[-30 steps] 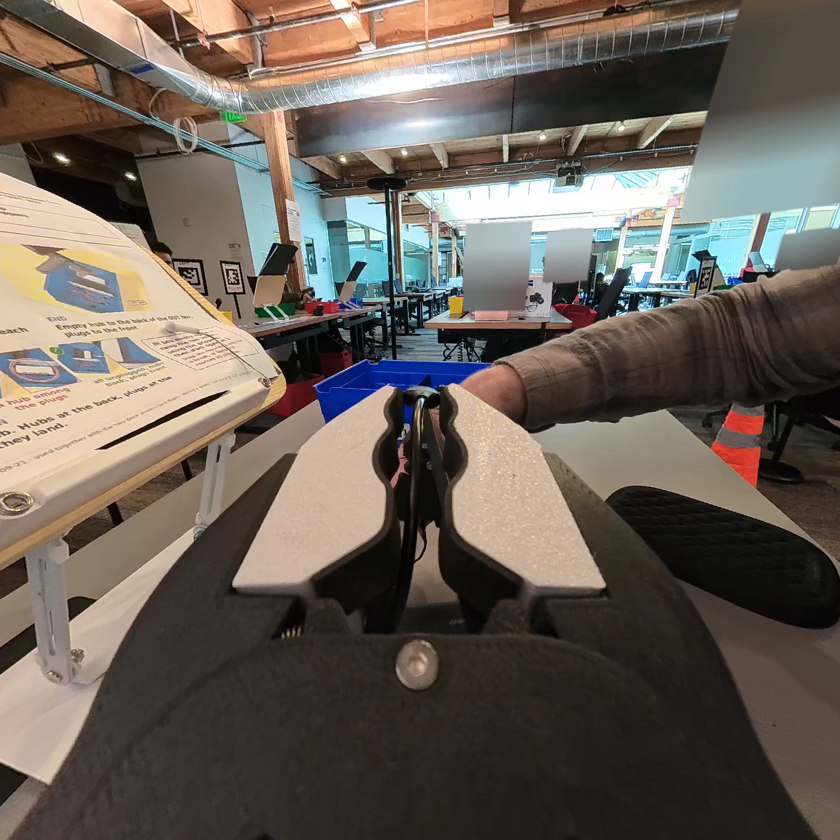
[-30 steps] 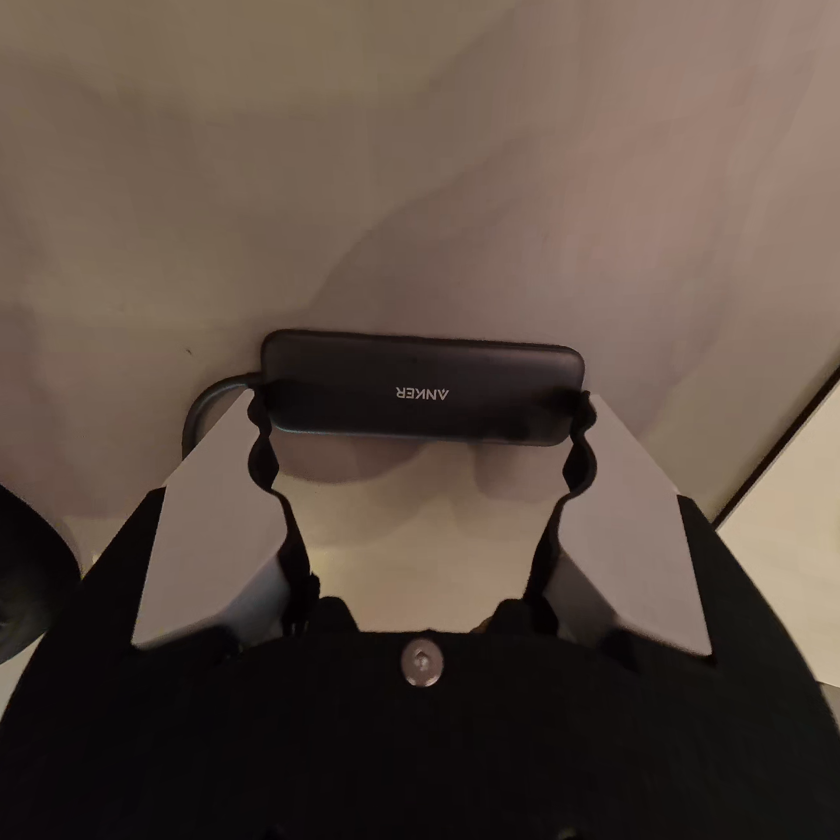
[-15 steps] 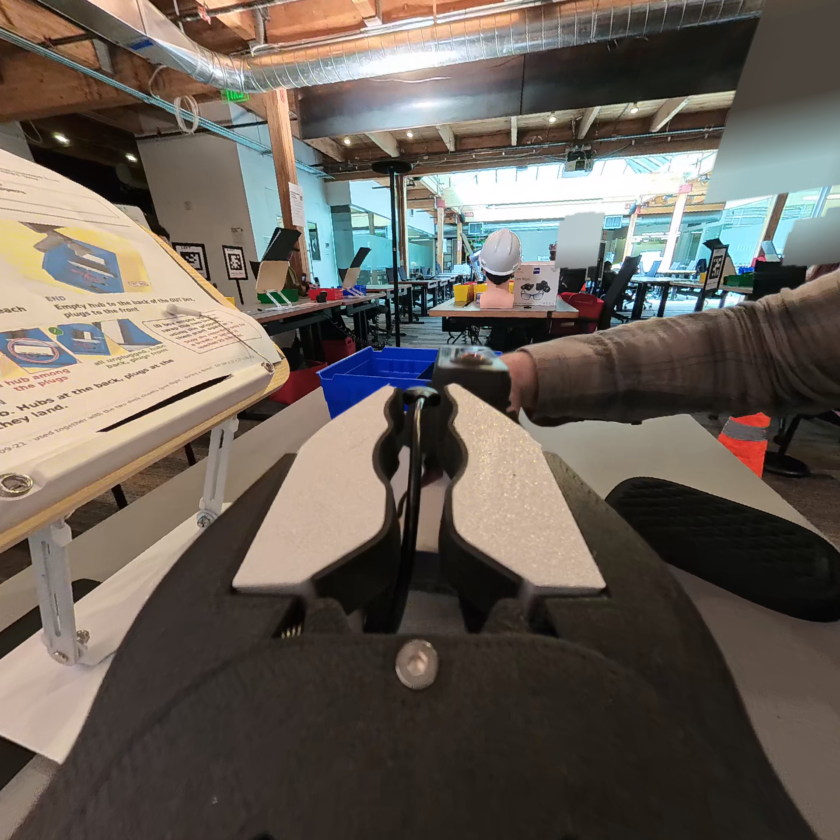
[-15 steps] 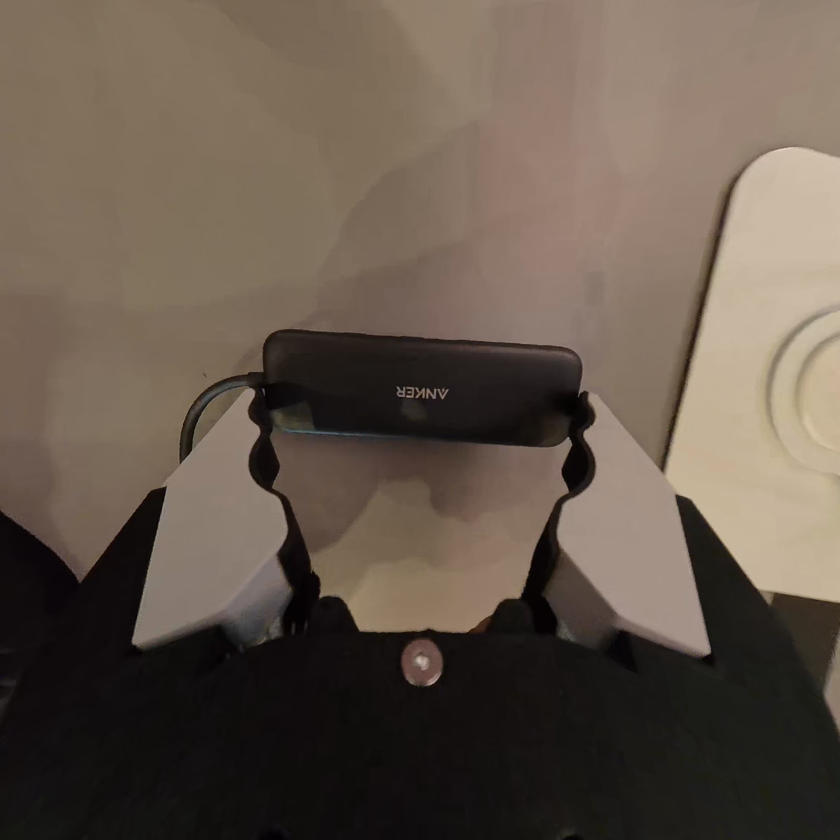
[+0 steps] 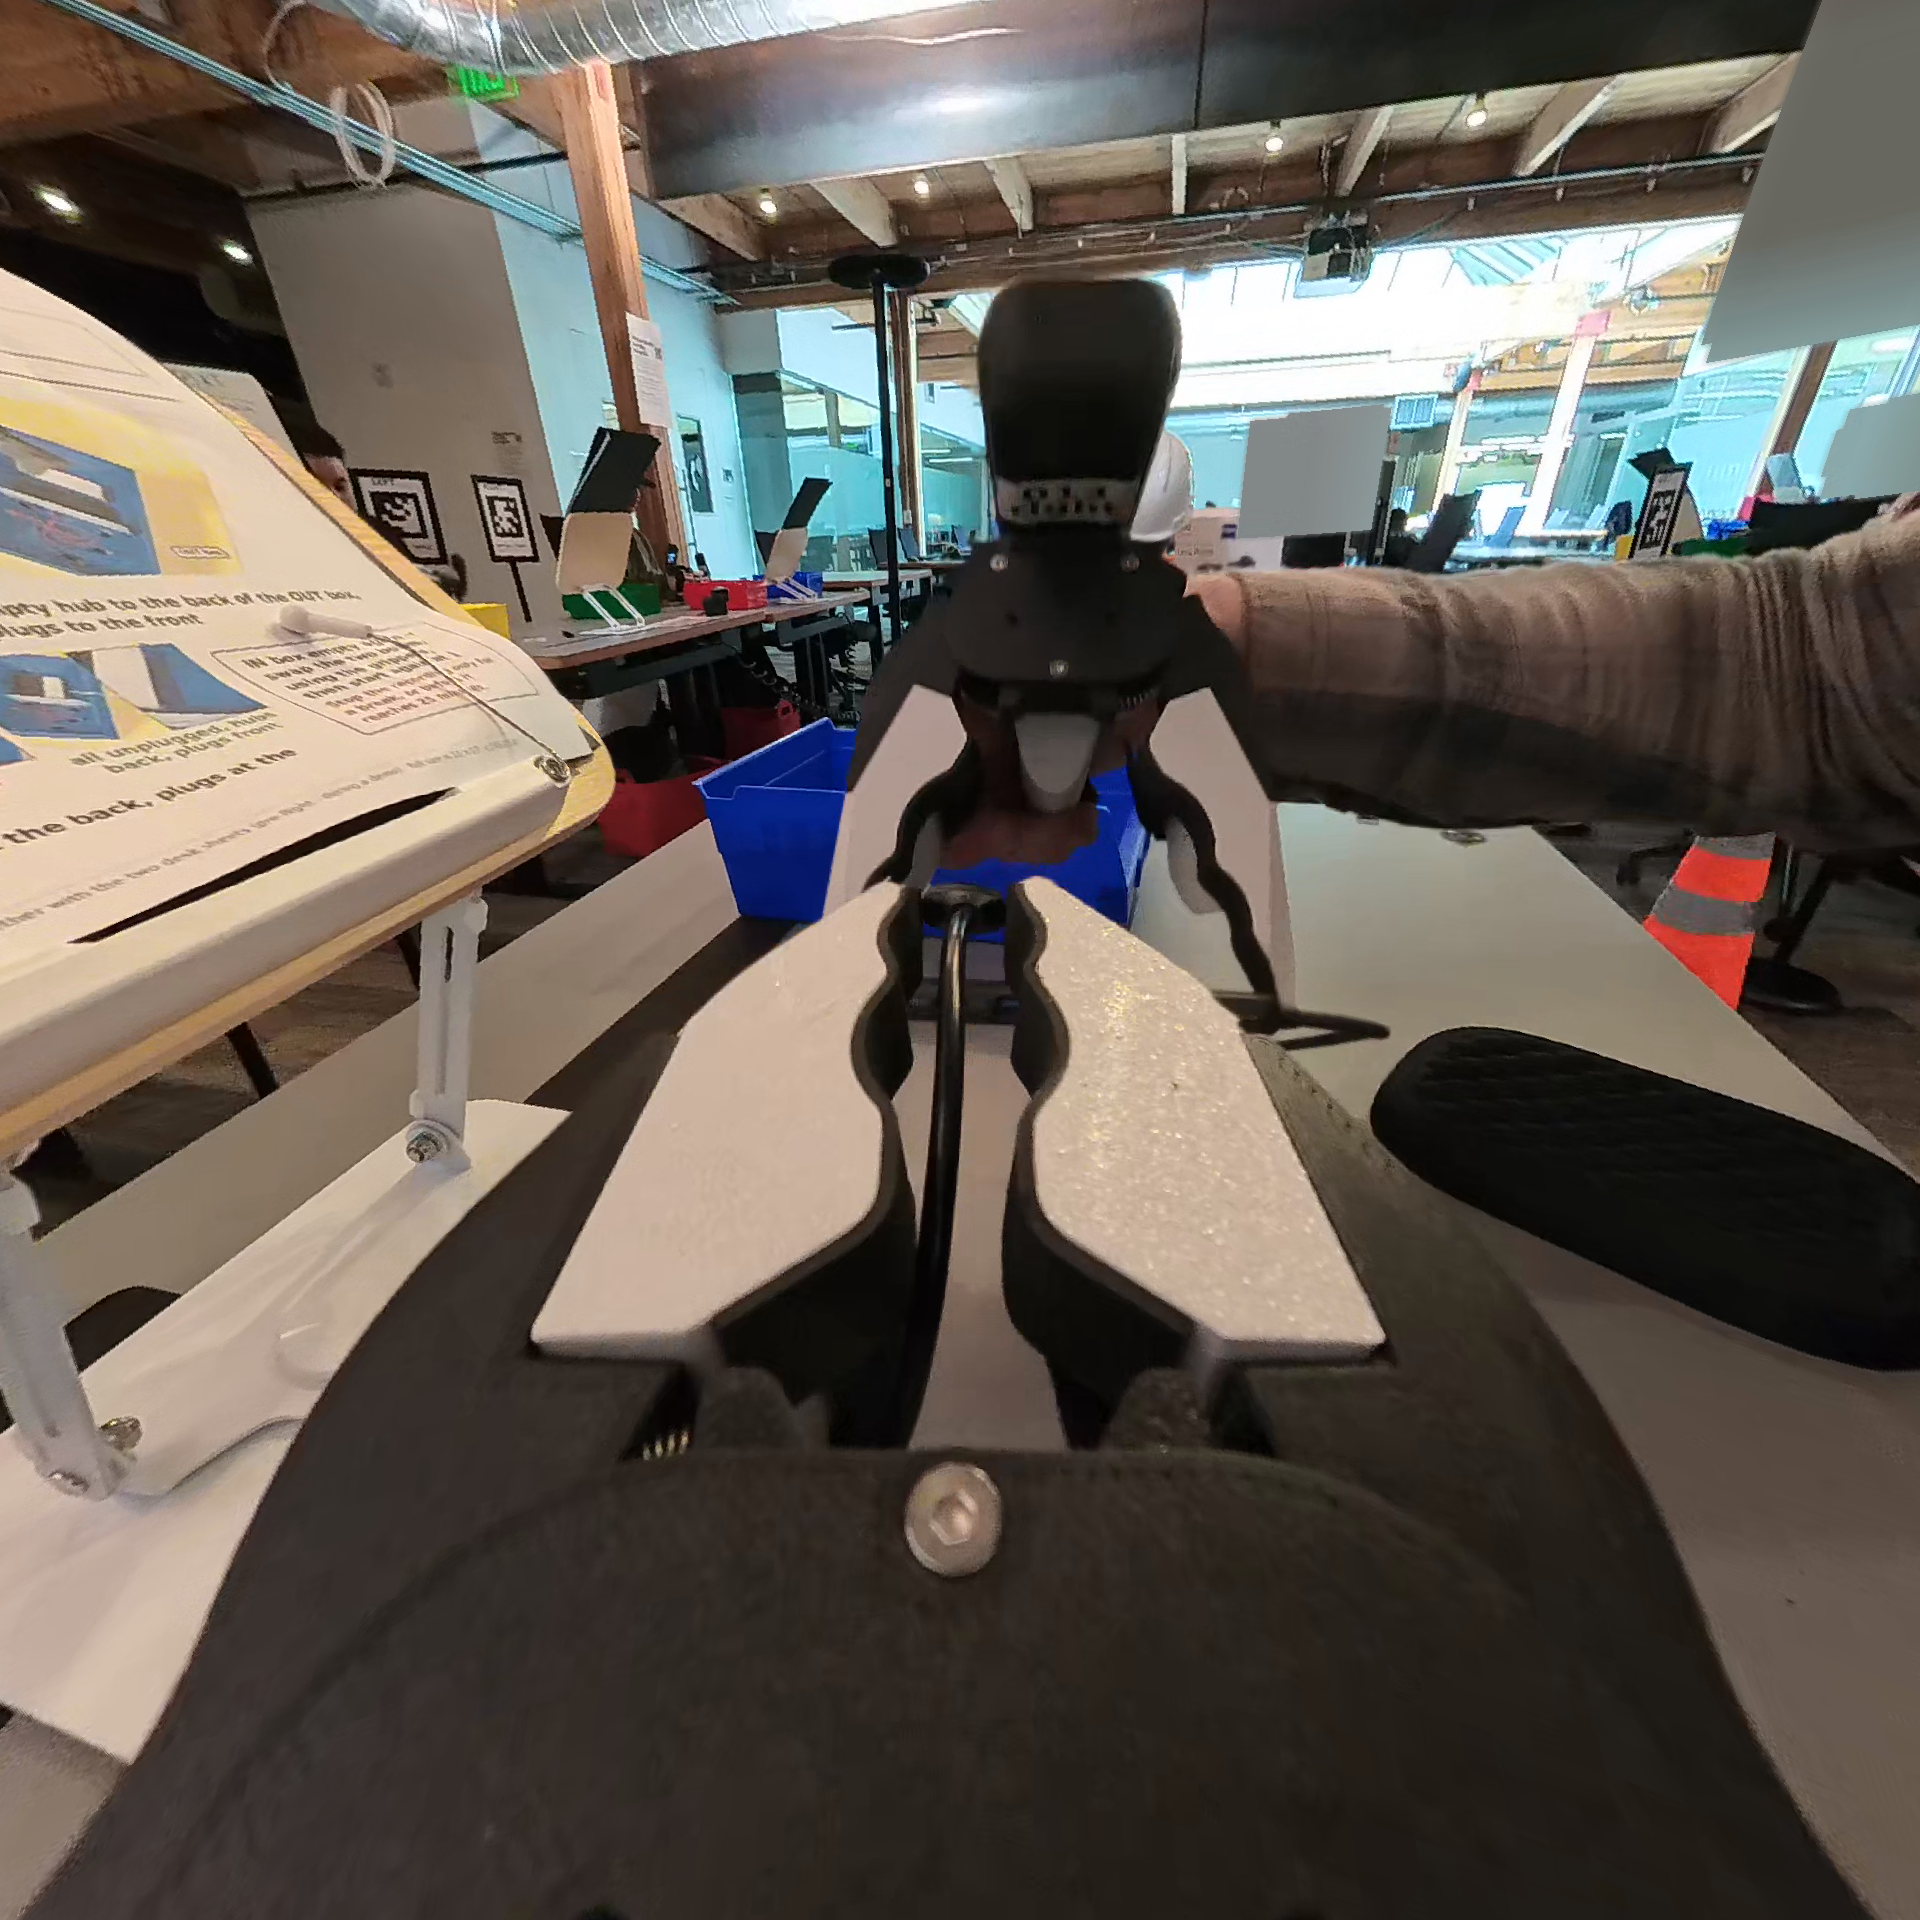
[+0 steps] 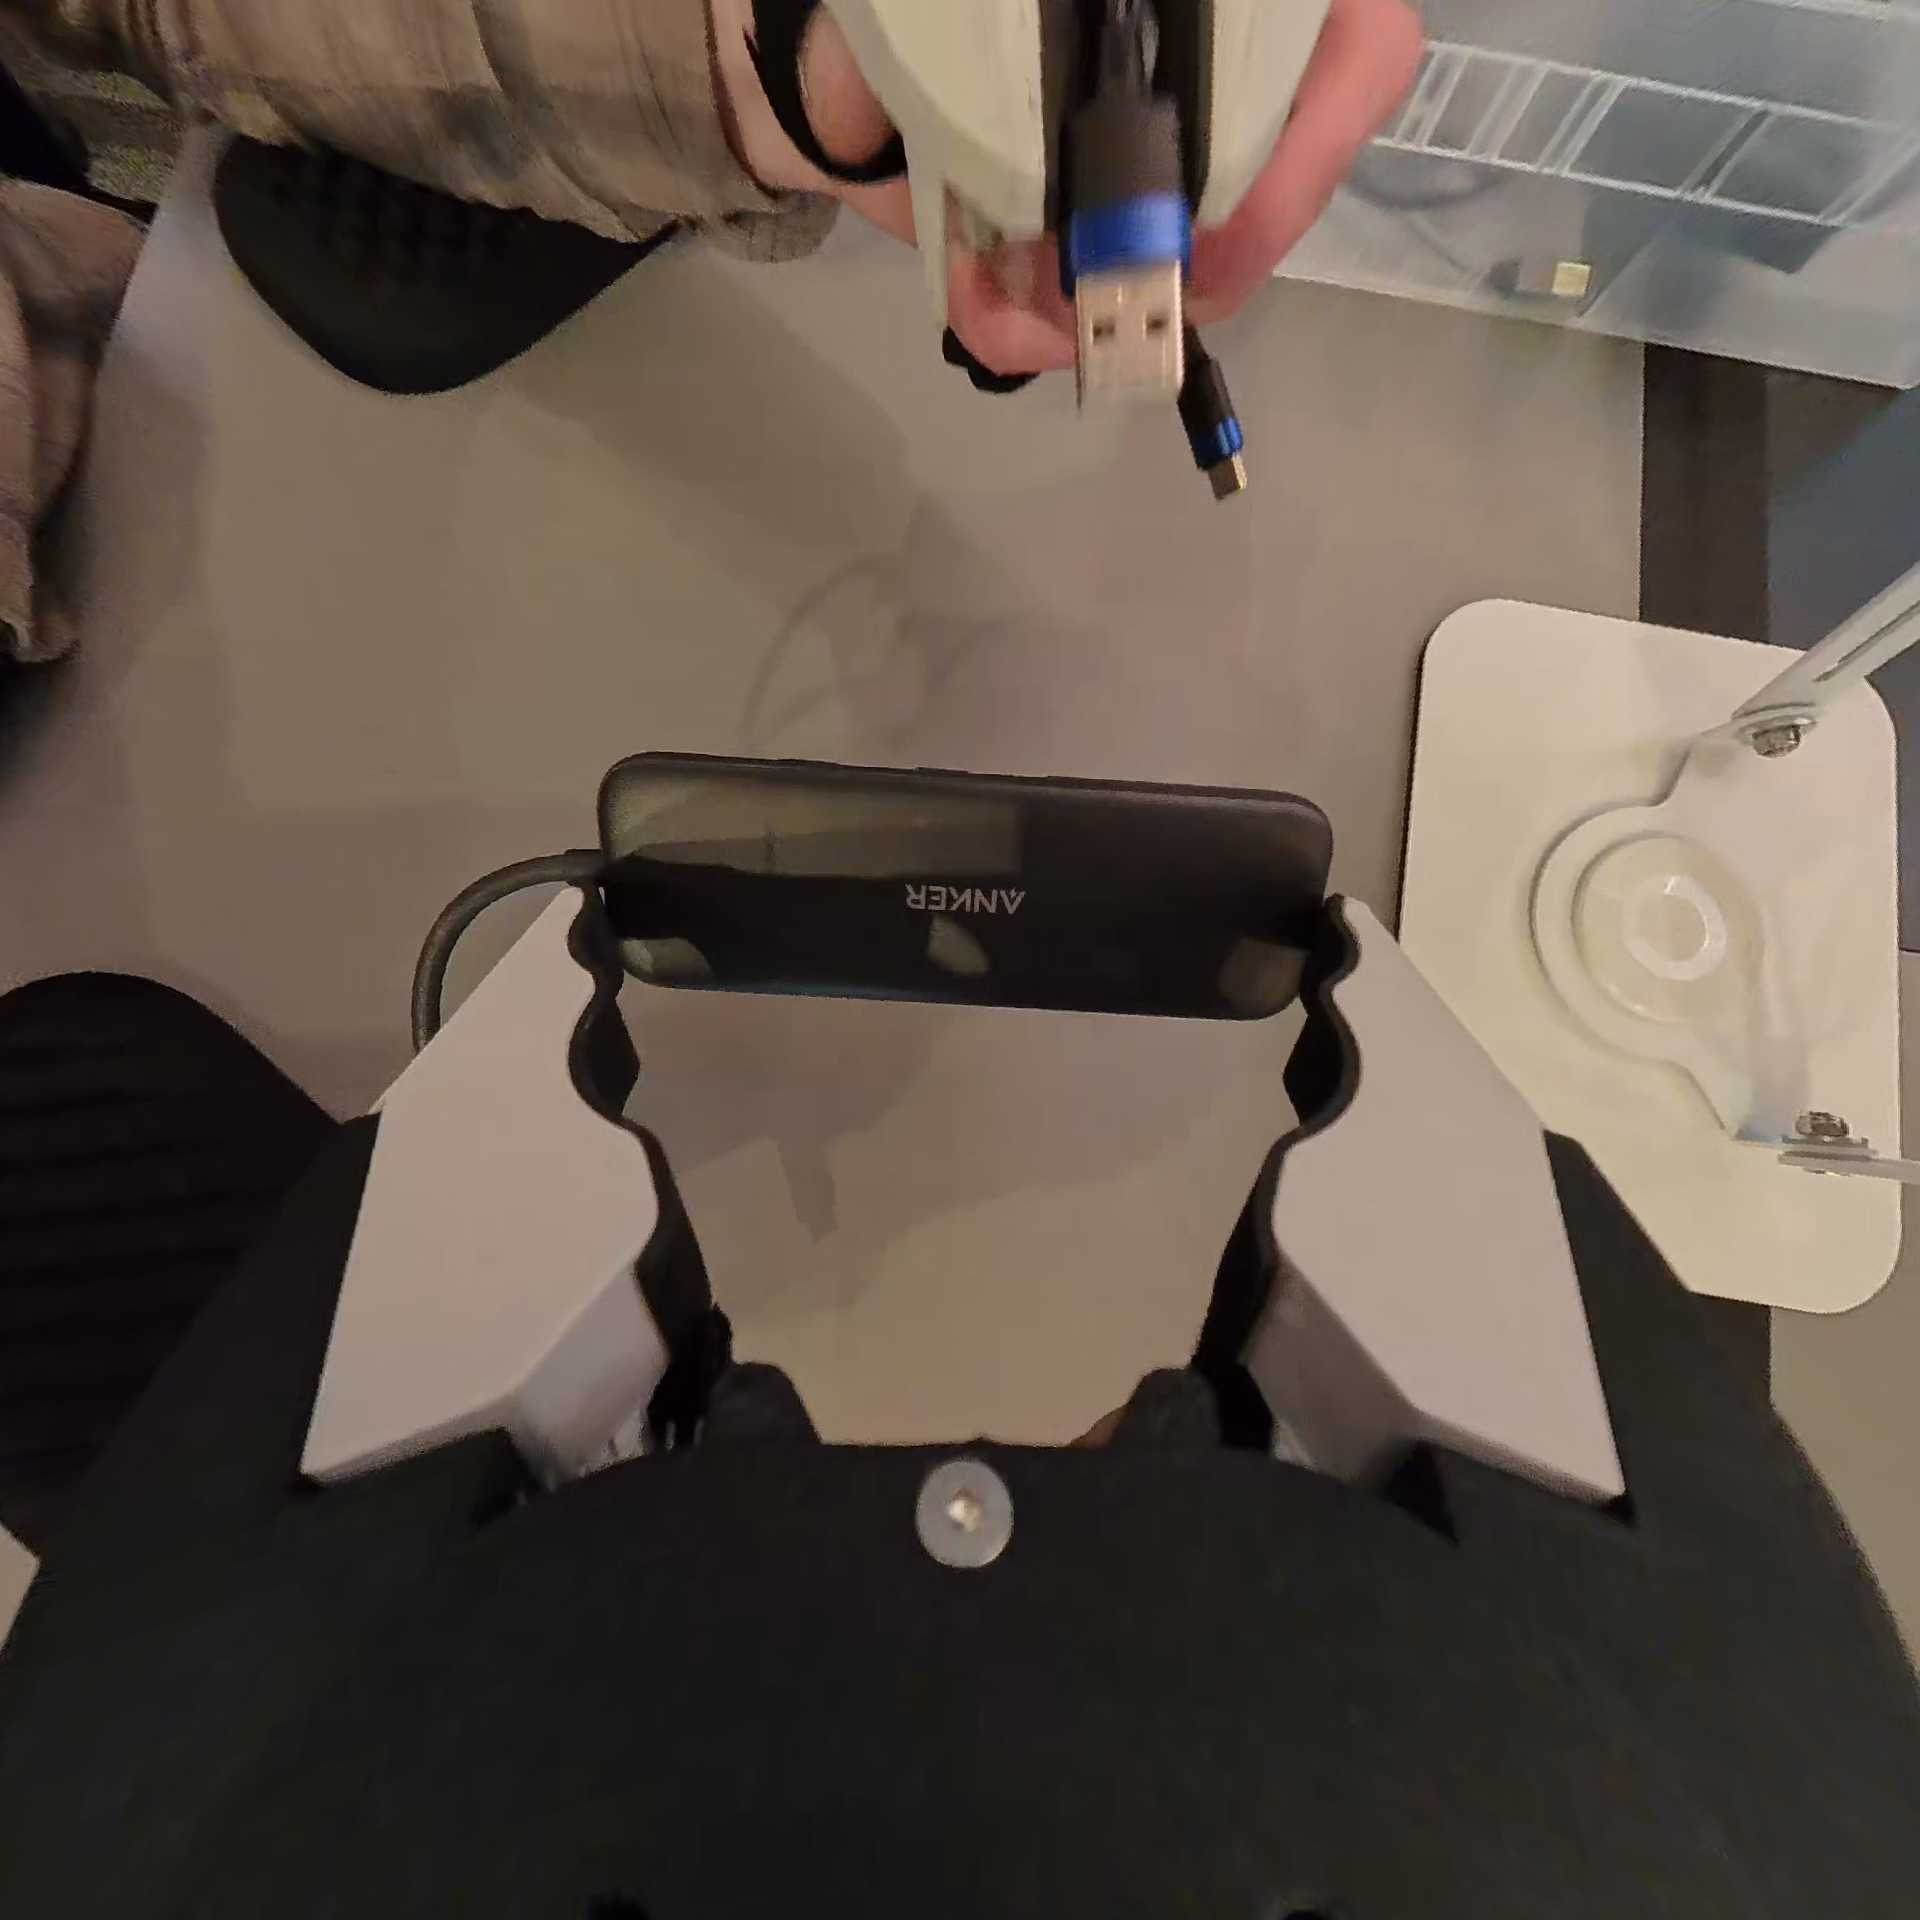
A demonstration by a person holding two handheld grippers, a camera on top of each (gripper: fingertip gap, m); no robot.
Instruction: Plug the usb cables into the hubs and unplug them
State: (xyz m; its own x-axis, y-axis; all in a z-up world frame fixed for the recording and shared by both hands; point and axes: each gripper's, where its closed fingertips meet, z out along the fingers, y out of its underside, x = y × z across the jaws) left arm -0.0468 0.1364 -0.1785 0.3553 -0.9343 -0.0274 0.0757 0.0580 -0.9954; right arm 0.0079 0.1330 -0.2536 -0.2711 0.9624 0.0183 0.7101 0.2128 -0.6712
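Observation:
In the right wrist view my right gripper (image 6: 966,925) is shut on the two ends of a dark grey USB hub (image 6: 966,883), held above the white table (image 6: 416,623); the hub's short lead (image 6: 457,935) curls off its left end. My left gripper (image 6: 1127,156) faces it from the top of that view, shut on a black USB cable whose silver plug with a blue band (image 6: 1127,312) points at the hub. The cable's small second plug (image 6: 1210,431) dangles beside it. In the left wrist view my left gripper (image 5: 961,904) pinches the black cable (image 5: 940,1143), and the right gripper (image 5: 1081,966) hangs just beyond.
A blue bin (image 5: 774,831) stands beyond the grippers. An instruction sheet on a white stand (image 5: 260,675) is at the left, its base (image 6: 1662,935) near the hub. A clear bin (image 6: 1610,208) is at the back. Black padded rests (image 5: 1642,1174) lie alongside. A sleeved arm (image 5: 1558,696) reaches in. There is about 10 cm between the tips of the two grippers.
My right gripper has swung up with the hub from facing the tabletop, so the left gripper and its plug now show ahead of it. In the left view the right gripper has come into sight.

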